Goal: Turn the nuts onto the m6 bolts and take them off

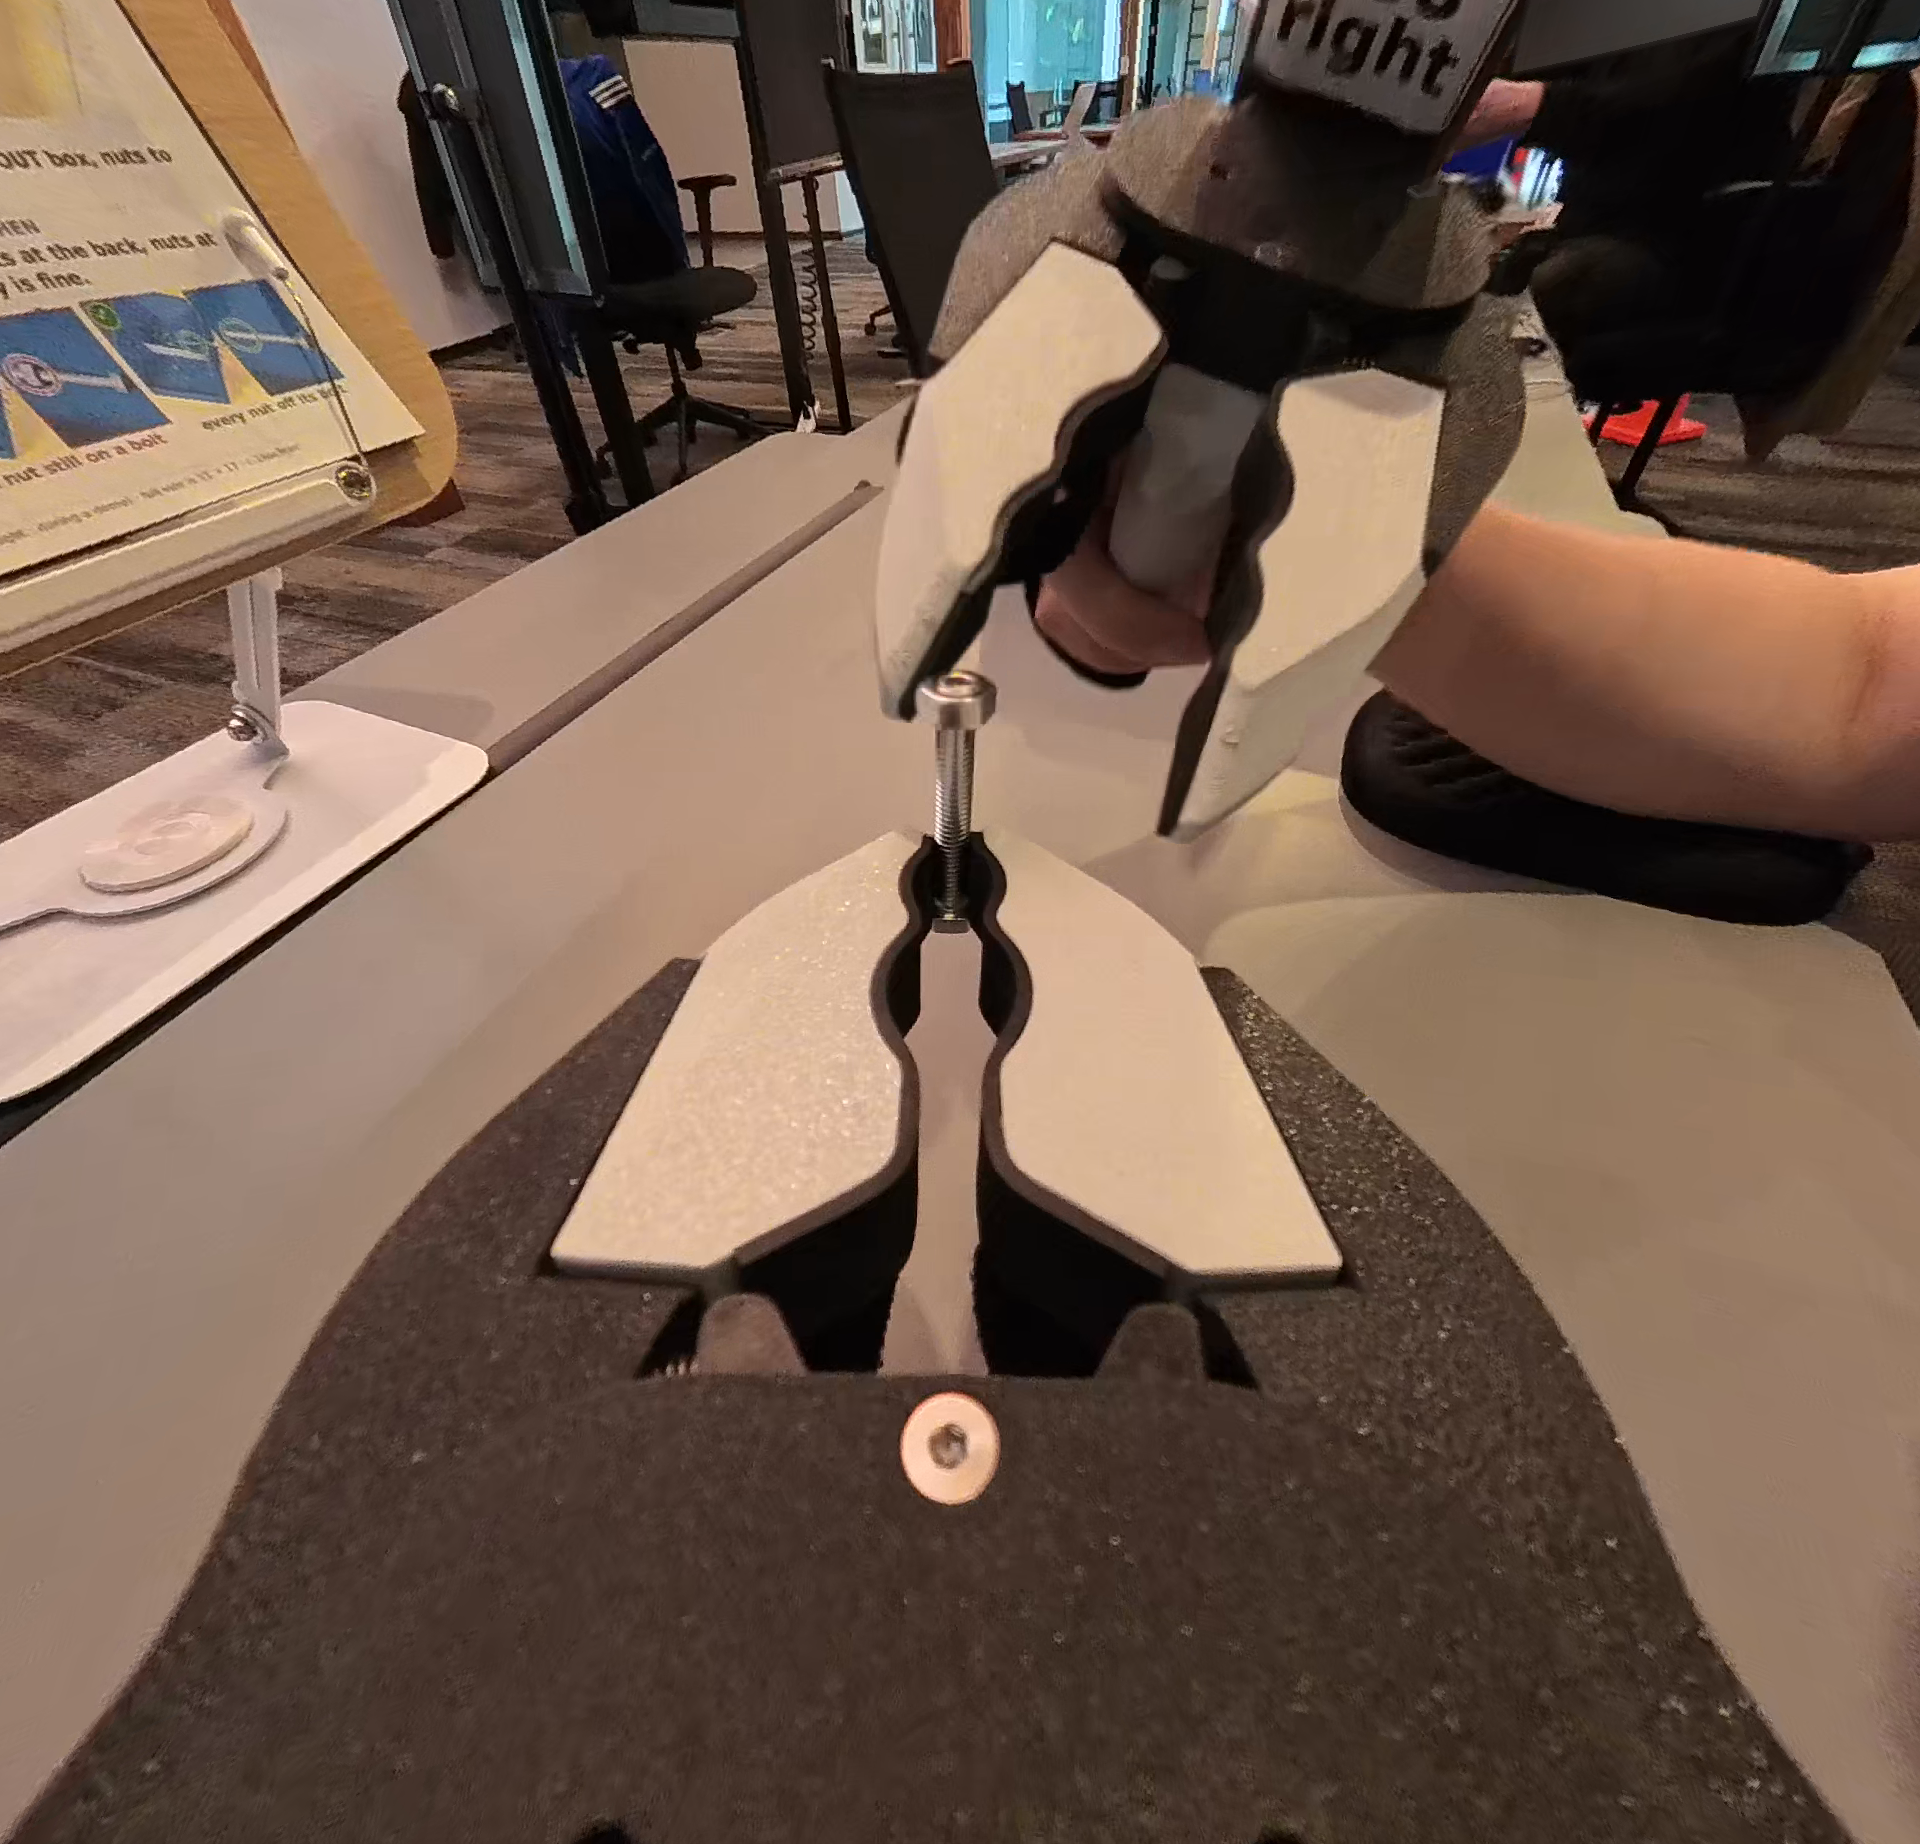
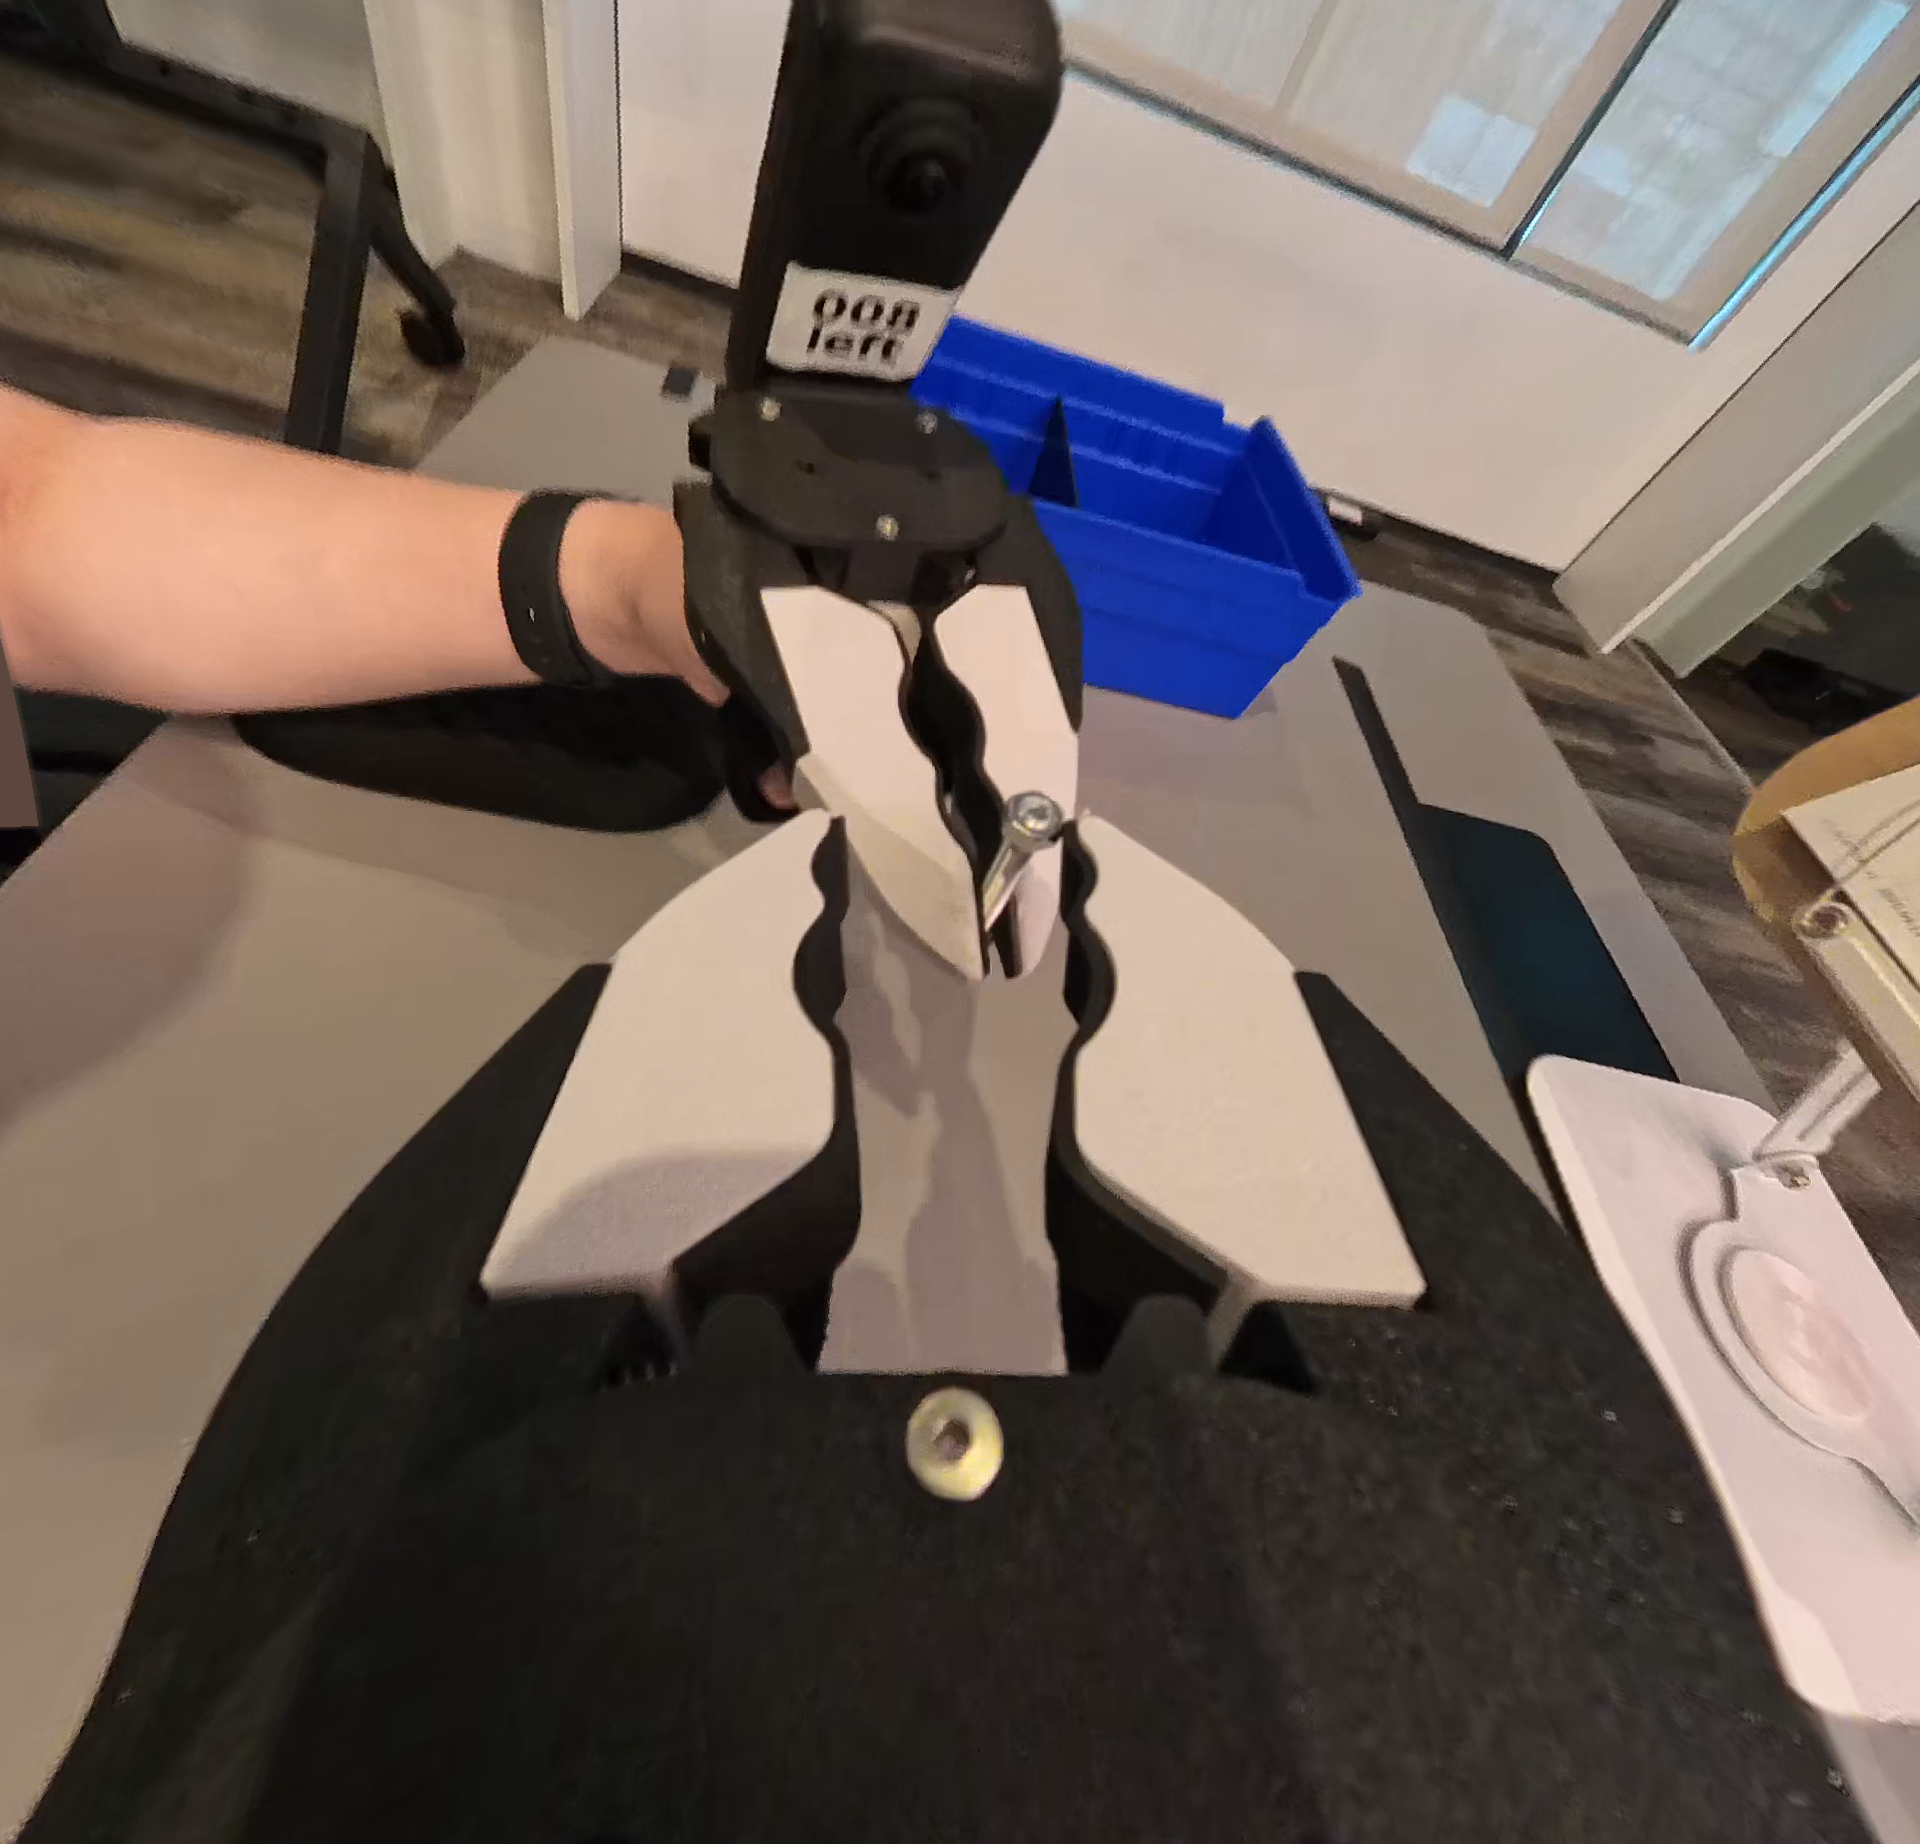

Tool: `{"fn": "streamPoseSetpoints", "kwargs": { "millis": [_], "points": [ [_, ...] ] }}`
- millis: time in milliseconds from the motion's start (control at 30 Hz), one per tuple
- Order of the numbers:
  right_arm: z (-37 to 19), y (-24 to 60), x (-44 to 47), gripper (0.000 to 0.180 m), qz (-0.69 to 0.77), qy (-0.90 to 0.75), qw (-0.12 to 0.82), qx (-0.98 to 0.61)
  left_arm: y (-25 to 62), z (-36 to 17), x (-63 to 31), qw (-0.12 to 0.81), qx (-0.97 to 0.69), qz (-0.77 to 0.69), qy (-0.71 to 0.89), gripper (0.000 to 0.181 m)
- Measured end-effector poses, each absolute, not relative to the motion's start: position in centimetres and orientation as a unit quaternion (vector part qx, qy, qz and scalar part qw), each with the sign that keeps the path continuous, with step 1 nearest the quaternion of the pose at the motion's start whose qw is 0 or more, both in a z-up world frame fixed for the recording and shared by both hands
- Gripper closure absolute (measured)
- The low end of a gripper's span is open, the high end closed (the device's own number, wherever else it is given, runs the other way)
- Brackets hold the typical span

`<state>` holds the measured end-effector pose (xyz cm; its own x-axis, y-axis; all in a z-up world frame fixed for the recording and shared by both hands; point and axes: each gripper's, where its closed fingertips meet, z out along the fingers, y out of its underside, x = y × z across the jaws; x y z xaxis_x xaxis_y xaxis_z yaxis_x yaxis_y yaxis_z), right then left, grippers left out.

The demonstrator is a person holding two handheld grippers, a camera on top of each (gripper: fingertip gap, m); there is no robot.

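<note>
Left wrist view shows the left tongs [image 1: 953, 859] clamped on the threaded lower end of the bolt [image 1: 954, 766], which stands upright above the grey table [image 1: 644, 921]. Opposite, the right tongs [image 1: 1039, 766] hang spread apart, one fingertip touching the bolt's head. A blue bin [image 2: 1174, 558] sits behind.

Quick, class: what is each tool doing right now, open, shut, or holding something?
Left tool: shut on the bolt, near its nut end.
Right tool: open, one finger beside the bolt's head, gripping nothing.
</note>
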<state>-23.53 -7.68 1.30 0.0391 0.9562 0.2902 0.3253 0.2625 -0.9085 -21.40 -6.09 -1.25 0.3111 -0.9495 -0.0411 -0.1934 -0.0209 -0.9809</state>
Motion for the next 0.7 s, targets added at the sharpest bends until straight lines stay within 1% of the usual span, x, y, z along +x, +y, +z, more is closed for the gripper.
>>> {"fn": "streamPoseSetpoints", "kwargs": {
  "millis": [100,200,300,400,467,567,700],
  "points": [
    [0.5,-7.4,-22.7,0.149,0.257,-0.644,0.481,-0.536,-5.5,-2.1,-21.7,0.522,-0.632,-0.322,0.473,0.176],
    [-0.6,-7.4,-22.1,0.147,0.214,-0.665,0.446,-0.56,-5.5,-3.5,-21.6,0.504,-0.646,-0.289,0.496,0.176],
    [-1.1,-7.2,-22.5,0.14,0.177,-0.677,0.454,-0.552,-6.0,-4.3,-20.8,0.487,-0.644,-0.289,0.514,0.176],
    [-2.3,-7.5,-22.6,0.141,0.161,-0.694,0.428,-0.555,-6.1,-4.7,-20.7,0.482,-0.646,-0.28,0.522,0.176],
    [-2.6,-7.2,-22.1,0.144,0.145,-0.695,0.418,-0.567,-5.9,-4.8,-20.8,0.481,-0.649,-0.279,0.519,0.176],
    [-2.8,-7.4,-21.2,0.151,0.163,-0.691,0.389,-0.588,-5.9,-4.7,-20.9,0.482,-0.649,-0.285,0.515,0.176],
    [-1.9,-7.3,-21.6,0.143,0.167,-0.683,0.413,-0.579,-6.0,-4.9,-20.7,0.478,-0.649,-0.283,0.519,0.176]
  ]
}}
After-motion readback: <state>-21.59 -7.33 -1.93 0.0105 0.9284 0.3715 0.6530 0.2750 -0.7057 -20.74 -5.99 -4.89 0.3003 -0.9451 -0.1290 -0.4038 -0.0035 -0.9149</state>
